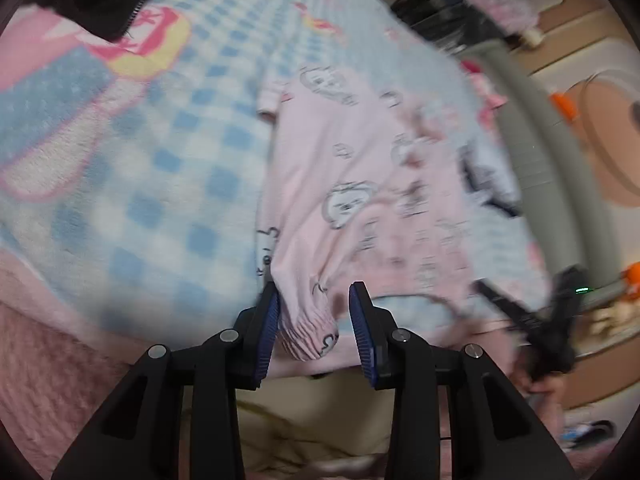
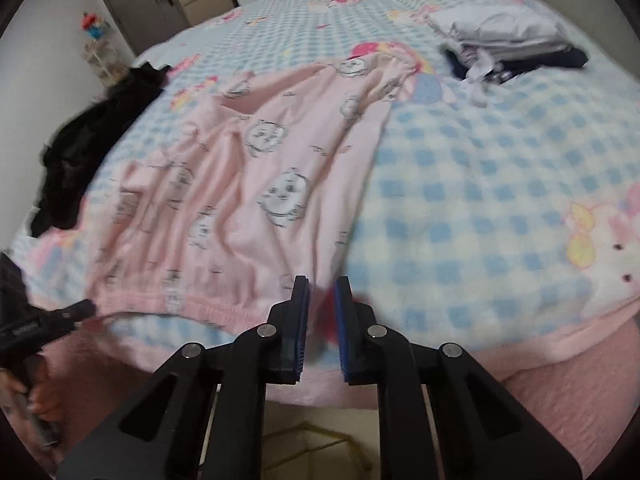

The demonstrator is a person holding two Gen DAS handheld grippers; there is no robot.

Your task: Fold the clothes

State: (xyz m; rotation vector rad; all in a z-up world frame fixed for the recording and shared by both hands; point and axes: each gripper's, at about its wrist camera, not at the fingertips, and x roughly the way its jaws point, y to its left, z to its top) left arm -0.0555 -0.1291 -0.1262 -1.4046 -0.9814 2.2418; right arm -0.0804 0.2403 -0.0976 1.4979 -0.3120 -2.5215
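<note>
Pink pyjama trousers: flat on checked blanket, waistband nearest.
Left gripper: parted, waistband corner bunched between fingers, unclamped.
Right gripper: narrow gap, empty, beside other corner.
Advice: clamp both corners evenly, then lift.
Beyond fingers: folded stack.

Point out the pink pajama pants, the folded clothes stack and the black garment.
pink pajama pants (image 2: 256,184): right wrist view, middle of the spread fabric.
folded clothes stack (image 2: 504,32): right wrist view, top grey piece.
black garment (image 2: 84,148): right wrist view, centre of the heap.
</note>
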